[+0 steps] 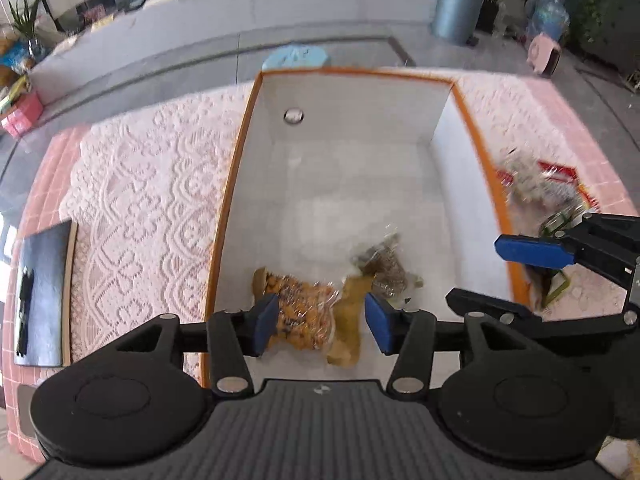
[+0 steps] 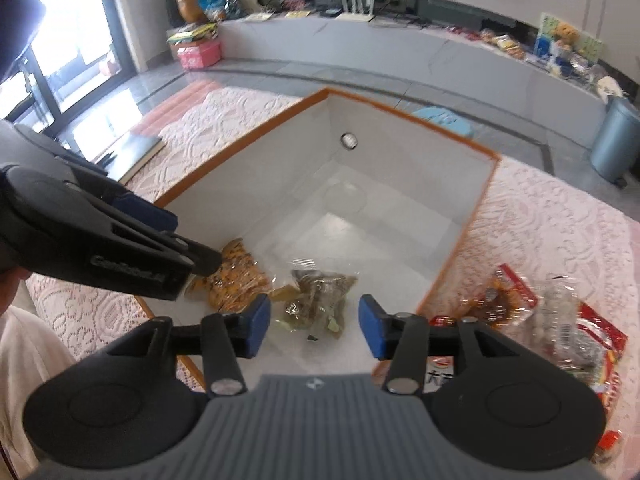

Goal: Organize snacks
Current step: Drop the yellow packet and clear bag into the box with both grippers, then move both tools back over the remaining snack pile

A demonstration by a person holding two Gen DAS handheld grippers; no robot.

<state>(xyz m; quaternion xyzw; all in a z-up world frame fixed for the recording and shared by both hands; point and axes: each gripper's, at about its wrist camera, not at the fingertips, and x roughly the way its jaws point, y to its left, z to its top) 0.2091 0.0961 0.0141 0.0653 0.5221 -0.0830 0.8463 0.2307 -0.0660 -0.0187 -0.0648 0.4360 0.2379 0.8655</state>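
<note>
A white box with an orange rim (image 1: pixel 236 184) (image 2: pixel 456 256) stands on a lace-covered table. On its floor lie an orange snack packet (image 1: pixel 304 312) (image 2: pixel 236 280) and a greenish-brown snack packet (image 1: pixel 386 268) (image 2: pixel 320 296). My left gripper (image 1: pixel 322 324) is open above the orange packet, empty. My right gripper (image 2: pixel 314 328) is open above the greenish packet, empty. The right gripper's blue finger (image 1: pixel 532 252) shows at the box's right rim in the left wrist view. The left gripper's body (image 2: pixel 100 248) shows at the left in the right wrist view.
Several more snack packets (image 2: pixel 560 320) (image 1: pixel 536 188) lie on the lace cloth right of the box. A dark tablet (image 1: pixel 44 296) (image 2: pixel 136 152) lies on the table at the left. A grey bin (image 2: pixel 616 140) and blue stool (image 1: pixel 296 58) stand on the floor beyond.
</note>
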